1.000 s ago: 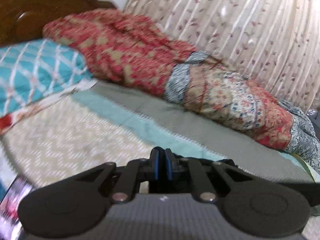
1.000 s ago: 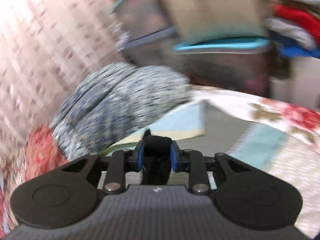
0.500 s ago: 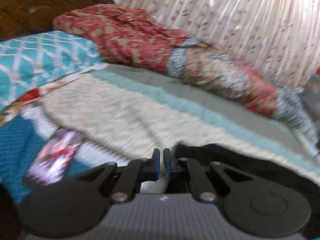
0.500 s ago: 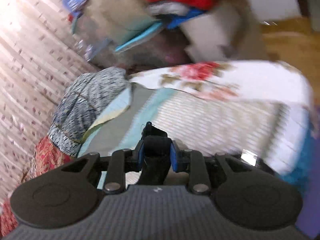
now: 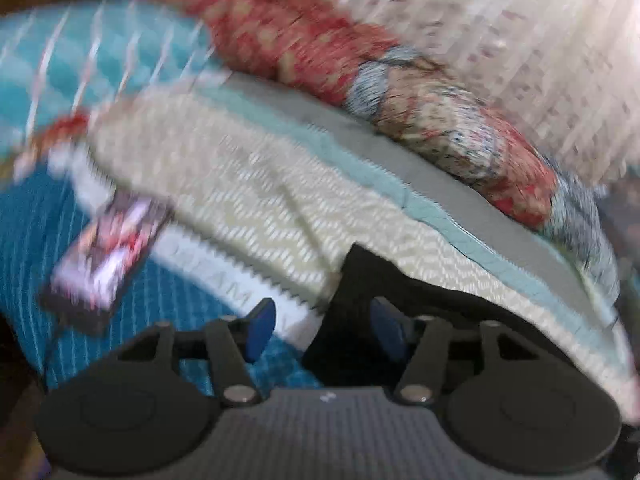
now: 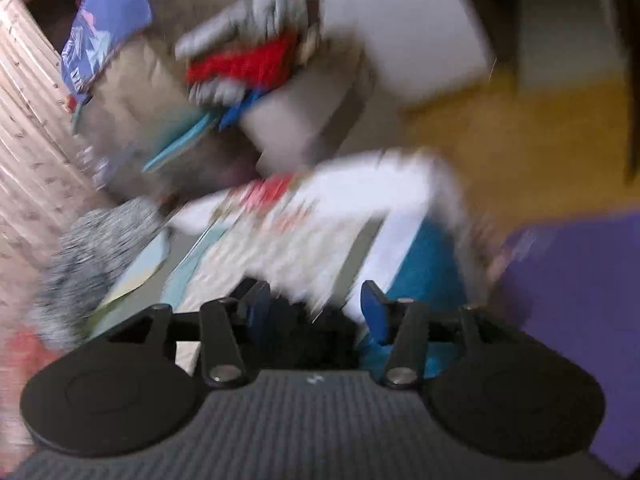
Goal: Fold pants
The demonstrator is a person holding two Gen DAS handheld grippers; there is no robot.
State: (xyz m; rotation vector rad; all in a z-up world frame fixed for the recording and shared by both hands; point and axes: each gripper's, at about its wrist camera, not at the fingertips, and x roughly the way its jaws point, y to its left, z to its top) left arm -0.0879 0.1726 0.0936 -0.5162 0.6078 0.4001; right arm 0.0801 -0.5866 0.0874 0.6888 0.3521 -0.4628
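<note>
**A:** Left wrist view first. Your left gripper (image 5: pixel 320 326) has just been opening; its blue fingers (image 5: pixel 259 328) now stand well apart. The black pants (image 5: pixel 400 304) lie on the bed (image 5: pixel 224 184), a corner of them reaching in between the fingers, but neither pad presses on the cloth. A phone (image 5: pixel 104 256) sits off to the left on the teal cover, clear of the pants.

**B:** So which step is this?

**A:** Looks like a release after laying a fold down. The frame is blurred, so I can't judge how flat the fold lies.

**B:** Right wrist view?

**A:** Same story. Your right gripper (image 6: pixel 316 314) has also just been opening, fingers (image 6: pixel 374 314) parted. Dark cloth of the pants (image 6: pixel 296 332) is bunched low between them, toward the left finger; nothing clamped that I can see. Heavy blur here. Beyond is the bed edge and a cluttered pile of clothes (image 6: pixel 240 68).

**B:** Next move?

**A:** Back both grippers off without dragging the cloth, then pick new grab points for the next fold. Check the pants' outline first; neither view shows the whole garment.
</note>
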